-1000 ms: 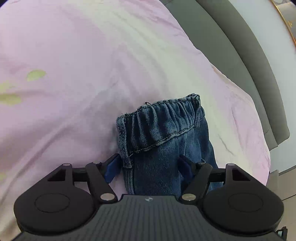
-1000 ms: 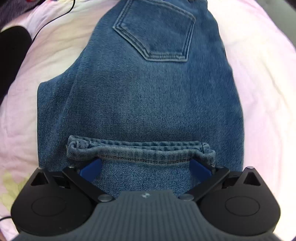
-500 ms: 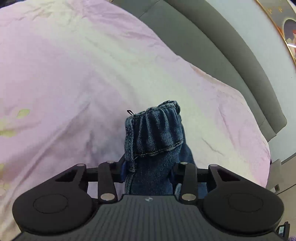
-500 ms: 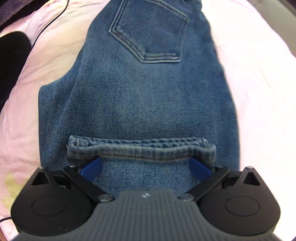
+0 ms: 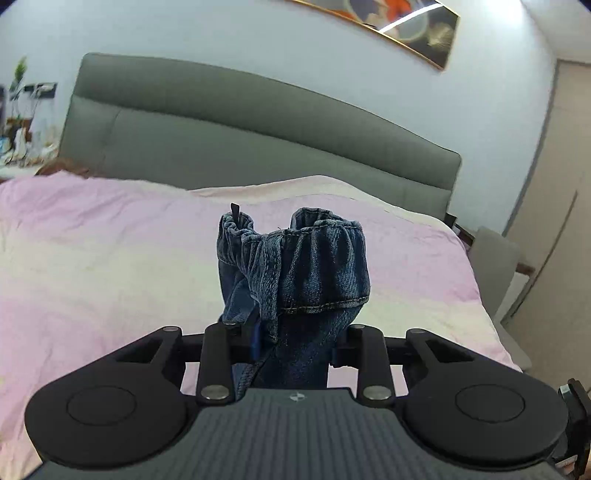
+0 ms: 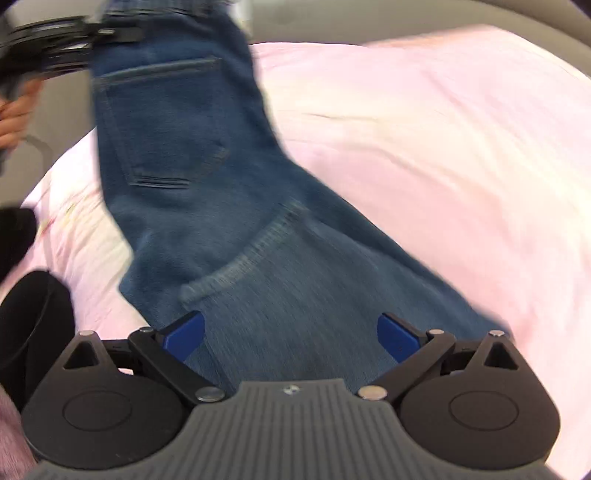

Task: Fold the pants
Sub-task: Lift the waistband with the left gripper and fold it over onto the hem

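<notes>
Between the jaws of our left gripper (image 5: 295,343) sits the gathered elastic waistband of the blue denim pants (image 5: 295,273); the jaws are closing and already pinch the bunched cloth, which stands up ahead of them. Beyond the jaws lies the pink and cream bed quilt (image 5: 110,258), then a grey padded headboard (image 5: 258,125) and a gold-framed picture (image 5: 388,22) on the wall.

Our right gripper (image 6: 291,332) has its jaws spread wide, the blue pads (image 6: 184,332) apart with denim lying between and below them; we cannot tell whether they touch it. Ahead of these jaws the pants rise to the upper left, back pocket (image 6: 166,125) showing. Motion blur is strong. We can read no label or writing anywhere.
</notes>
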### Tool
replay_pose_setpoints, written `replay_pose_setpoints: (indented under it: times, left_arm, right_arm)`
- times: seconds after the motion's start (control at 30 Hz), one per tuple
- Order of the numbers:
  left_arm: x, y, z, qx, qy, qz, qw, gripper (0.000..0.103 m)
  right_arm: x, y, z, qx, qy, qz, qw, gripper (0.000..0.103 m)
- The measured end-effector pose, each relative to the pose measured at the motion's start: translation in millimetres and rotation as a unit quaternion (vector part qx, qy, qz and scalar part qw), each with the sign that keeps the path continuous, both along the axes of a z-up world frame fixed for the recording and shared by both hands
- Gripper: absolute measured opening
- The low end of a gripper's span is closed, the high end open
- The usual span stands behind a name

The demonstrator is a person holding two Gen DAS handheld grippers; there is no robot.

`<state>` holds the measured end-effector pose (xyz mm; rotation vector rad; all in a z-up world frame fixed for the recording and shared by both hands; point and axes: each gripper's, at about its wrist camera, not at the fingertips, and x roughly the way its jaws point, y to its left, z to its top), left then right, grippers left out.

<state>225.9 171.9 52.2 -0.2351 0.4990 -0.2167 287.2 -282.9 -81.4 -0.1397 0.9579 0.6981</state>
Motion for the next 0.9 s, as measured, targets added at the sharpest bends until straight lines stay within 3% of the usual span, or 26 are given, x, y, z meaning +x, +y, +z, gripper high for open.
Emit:
replay_pose_setpoints:
  times: [0.13, 0.23, 0.37, 0.47, 0.63, 0.67, 0.77, 0.87, 0.9]
  left_arm:
    - [-19, -79, 14, 0.071, -0.026, -0.065, 0.995, 0.035]
    - [-34, -138, 5, 0.113, -0.03, -0.115, 0.9865, 0.034]
    - [-40, -210, -27, 0.167, -0.003, -0.16, 0.973, 0.032]
    - [-46, -256, -67, 0.221, 0.013, -0.194, 0.9557, 0.031]
    - [-52, -299, -131, 0.287, 0.047, -0.246, 0.9247, 0.031]
    - [-57, -302, -139, 0.295, 0.052, -0.253, 0.9199, 0.033]
    - [-64, -308, -154, 0.327, 0.052, -0.281, 0.9007, 0.037]
    - [-70, -307, -154, 0.338, 0.045, -0.304, 0.8894, 0.052]
    - [-71, -302, -150, 0.325, 0.05, -0.315, 0.8902, 0.068]
  right_arm:
    - [-21, -47, -3, 0.04, 0.007, -0.103, 0.994, 0.096]
    - [-34, -76, -7, 0.065, -0.008, -0.17, 0.983, 0.095]
    - [-51, -104, -16, 0.122, -0.012, -0.22, 0.968, 0.095]
    - [-59, -120, -29, 0.153, -0.003, -0.238, 0.959, 0.095]
    - [-61, -136, -38, 0.101, 0.029, -0.262, 0.959, 0.093]
    - [-62, -137, -40, 0.088, 0.03, -0.26, 0.961, 0.087]
    - [-65, -143, -41, 0.053, 0.032, -0.254, 0.965, 0.085]
    - [-68, -151, -42, 0.043, 0.037, -0.258, 0.964, 0.085]
    - [-70, -152, -40, 0.046, 0.037, -0.263, 0.963, 0.085]
